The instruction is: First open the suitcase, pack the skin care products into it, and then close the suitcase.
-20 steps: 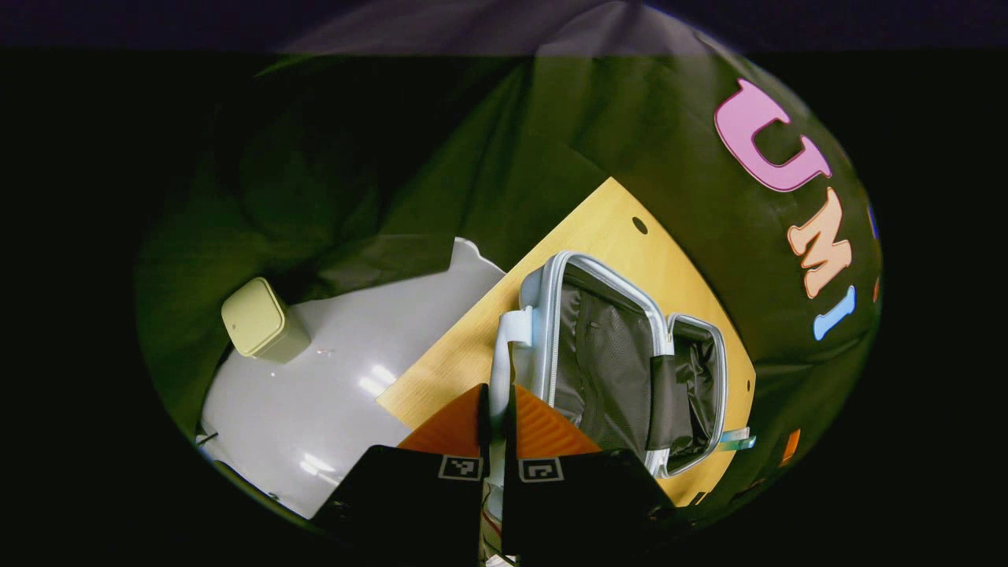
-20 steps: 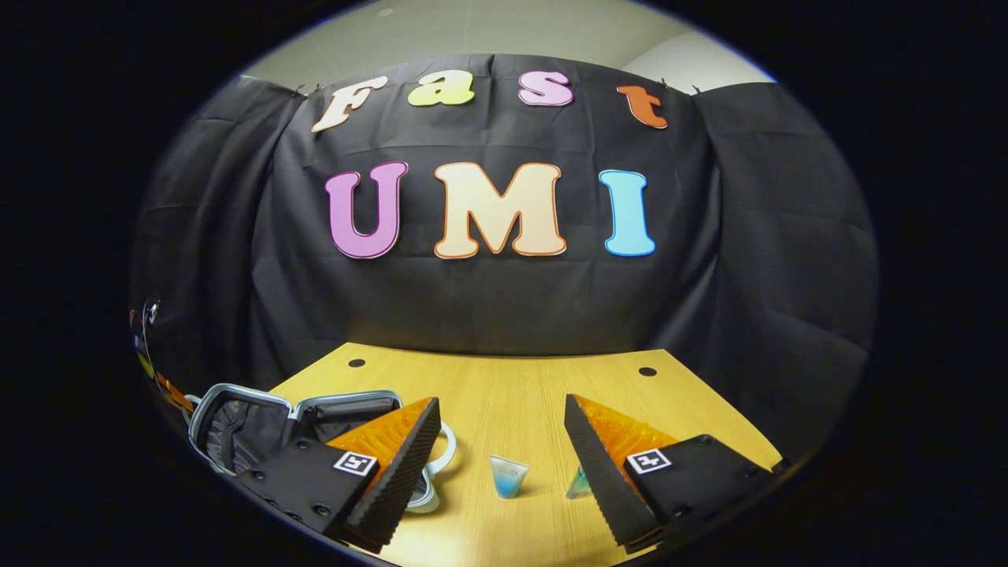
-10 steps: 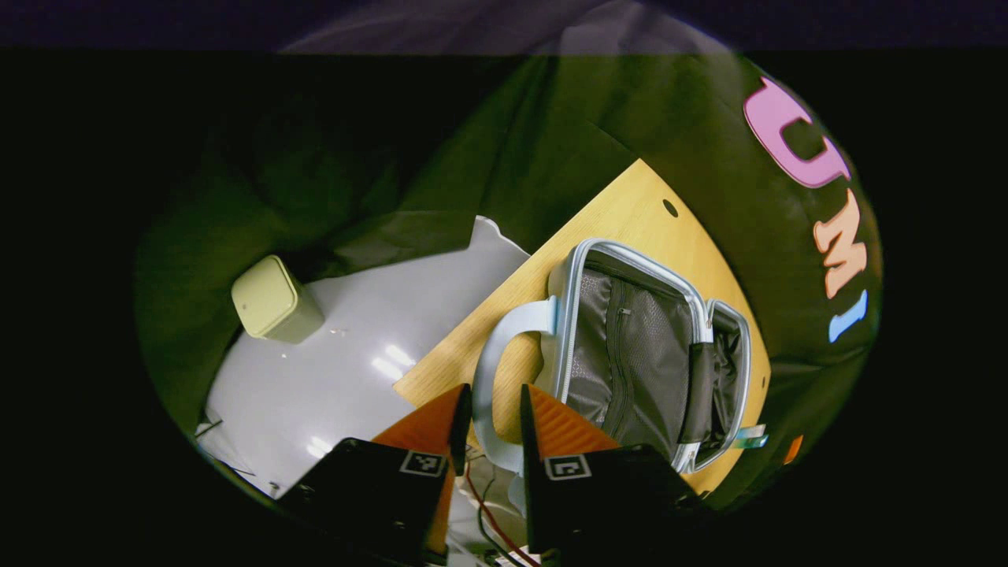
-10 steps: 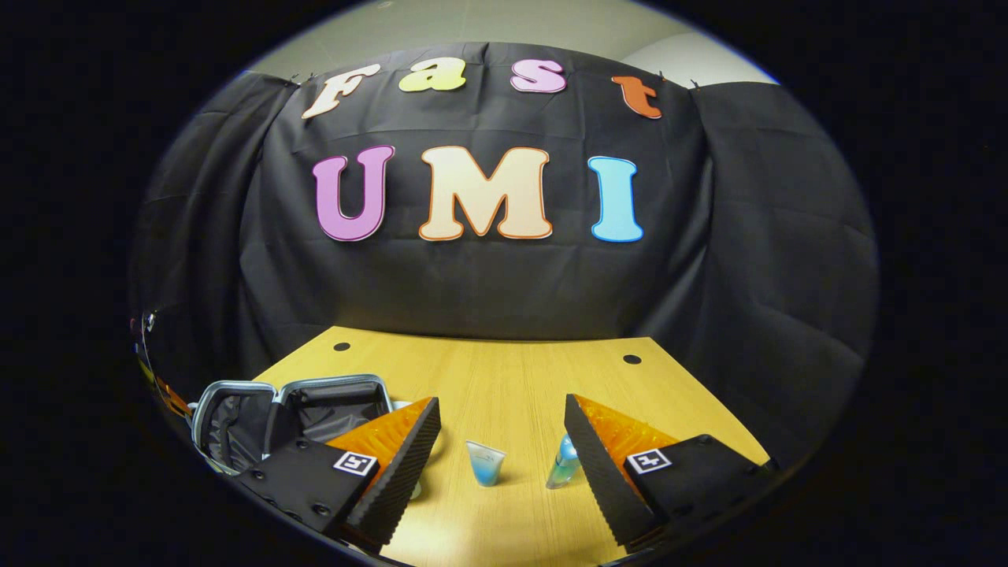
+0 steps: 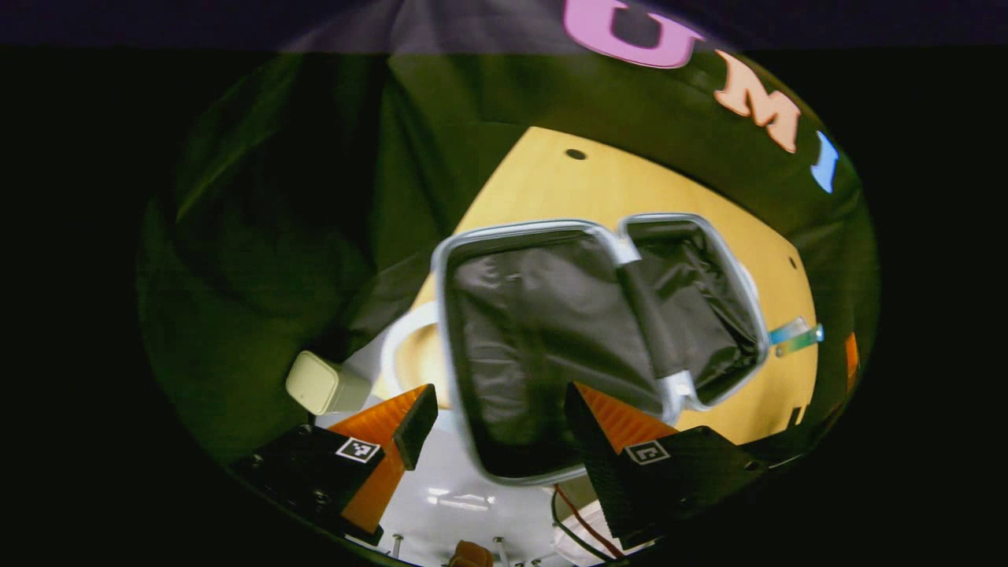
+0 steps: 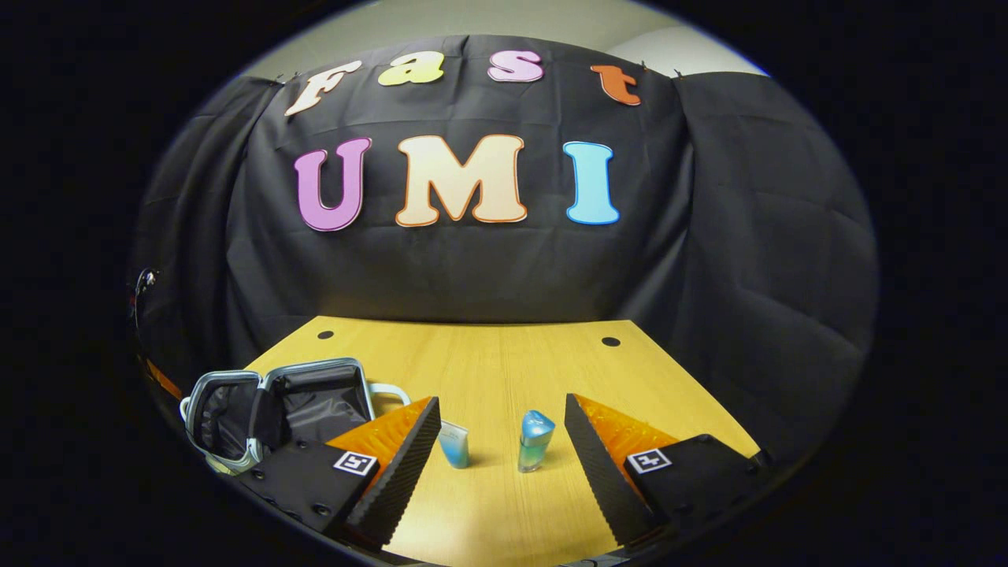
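In the left gripper view, the left gripper [image 5: 492,413] is spread wide with nothing between its fingers, hanging above the near rim of the suitcase [image 5: 551,331]. The suitcase lies open on the wooden table [image 5: 567,189], both dark-lined halves facing up; its near half reaches past the table's front edge, over the pale floor [image 5: 480,504]. A pale handle loop [image 5: 394,354] sticks out from its left side, toward the table's left edge. A strip of bare wood runs between the suitcase and the back edge by the cloth wall. A small tube [image 5: 795,337] lies on the table just beyond the far half. A light bin [image 5: 319,383] stands on the floor to the left. In the right gripper view, the right gripper [image 6: 502,449] is also spread wide and empty, low over the front of the table [image 6: 472,354]. Two skin care items stand between its fingers, apart from each other: a small blue tube [image 6: 454,443] and a blue-green bottle [image 6: 535,441]. The open suitcase [image 6: 276,402] sits at the table's left edge, and the middle and back of the table are bare wood up to the wall.
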### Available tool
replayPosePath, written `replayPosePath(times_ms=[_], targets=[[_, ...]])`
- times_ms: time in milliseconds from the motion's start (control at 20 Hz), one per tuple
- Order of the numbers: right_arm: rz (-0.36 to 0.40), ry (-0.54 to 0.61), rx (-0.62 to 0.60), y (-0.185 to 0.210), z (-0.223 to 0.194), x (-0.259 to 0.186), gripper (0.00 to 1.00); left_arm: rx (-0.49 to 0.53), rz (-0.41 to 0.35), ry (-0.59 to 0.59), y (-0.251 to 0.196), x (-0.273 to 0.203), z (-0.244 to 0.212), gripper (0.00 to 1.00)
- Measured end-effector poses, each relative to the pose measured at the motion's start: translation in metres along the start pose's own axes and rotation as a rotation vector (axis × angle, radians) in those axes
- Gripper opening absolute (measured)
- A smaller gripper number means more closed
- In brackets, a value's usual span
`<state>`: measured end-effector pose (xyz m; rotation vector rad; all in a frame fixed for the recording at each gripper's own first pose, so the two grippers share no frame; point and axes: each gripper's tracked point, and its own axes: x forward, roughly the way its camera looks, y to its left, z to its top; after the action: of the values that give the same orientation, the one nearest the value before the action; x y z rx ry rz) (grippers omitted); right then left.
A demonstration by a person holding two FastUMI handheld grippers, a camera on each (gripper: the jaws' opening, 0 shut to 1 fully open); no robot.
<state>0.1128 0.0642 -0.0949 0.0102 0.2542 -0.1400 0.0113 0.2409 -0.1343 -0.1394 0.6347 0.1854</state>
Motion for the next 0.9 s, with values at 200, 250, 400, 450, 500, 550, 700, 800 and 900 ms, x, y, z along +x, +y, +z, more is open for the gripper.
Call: replayPosePath(times_ms=[200,250,400,450,500,550,700,800,900], targets=[[0.053,0.023,-0.005,-0.016,-0.003,0.018,0.99,0.126,-0.103,0.017,-0.095,-0.005,-0.003,0.96],[0.076,0.028,-0.006,-0.02,-0.004,0.024,0.99,0.15,-0.125,0.019,-0.121,-0.005,-0.004,0.96],[0.15,0.064,-0.007,-0.036,-0.007,0.047,0.99,0.184,-0.167,0.024,-0.199,-0.002,-0.011,0.96],[0.172,0.072,-0.012,-0.044,-0.007,0.055,0.99,0.19,-0.176,0.017,-0.224,0.002,-0.012,0.96],[0.195,0.088,-0.018,-0.052,-0.009,0.064,0.99,0.194,-0.18,0.021,-0.251,0.007,-0.017,0.96],[0.218,0.106,-0.023,-0.059,-0.013,0.074,0.99,0.191,-0.184,0.022,-0.271,0.011,-0.019,0.96],[0.279,0.137,-0.029,-0.078,-0.016,0.097,0.99,0.167,-0.206,0.042,-0.327,0.026,-0.029,0.96],[0.321,0.156,-0.021,-0.085,-0.021,0.11,0.98,0.146,-0.208,0.044,-0.357,0.038,-0.032,0.96],[0.364,0.188,0.001,-0.088,-0.029,0.12,0.99,0.118,-0.229,0.04,-0.389,0.049,-0.031,0.96]])
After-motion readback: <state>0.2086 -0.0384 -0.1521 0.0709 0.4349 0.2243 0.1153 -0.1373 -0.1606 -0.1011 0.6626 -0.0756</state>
